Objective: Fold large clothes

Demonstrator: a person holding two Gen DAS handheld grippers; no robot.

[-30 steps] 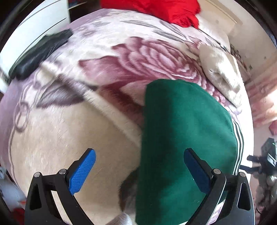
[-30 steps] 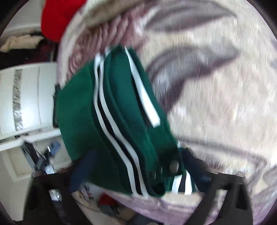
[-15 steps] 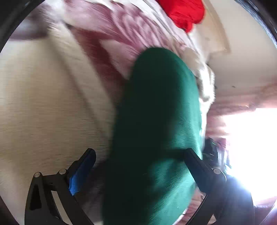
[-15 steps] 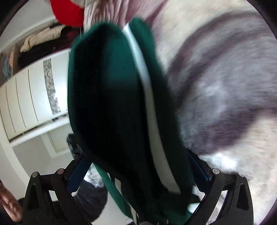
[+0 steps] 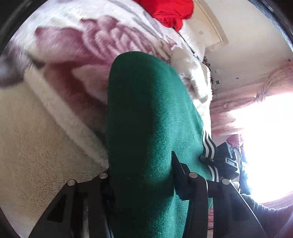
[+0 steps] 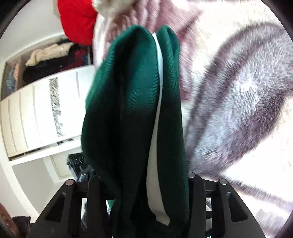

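Note:
A folded dark green garment with white stripes lies on the floral blanket of a bed. My left gripper has its jaws closing on one end of it; the fabric fills the gap and bulges over the black fingers. In the right wrist view the green garment shows its white stripe and layered folds. My right gripper is also closing on that end, with the cloth packed between both fingers. The pads of both grippers are hidden by fabric.
A red cloth lies at the far end of the bed and a cream fluffy garment beside the green one. A white wardrobe with stacked clothes stands past the bed's edge. A bright window and pink curtains are at right.
Both grippers went from wide open around the green garment to pinched in on it. Both cameras have tilted and come closer to the cloth.

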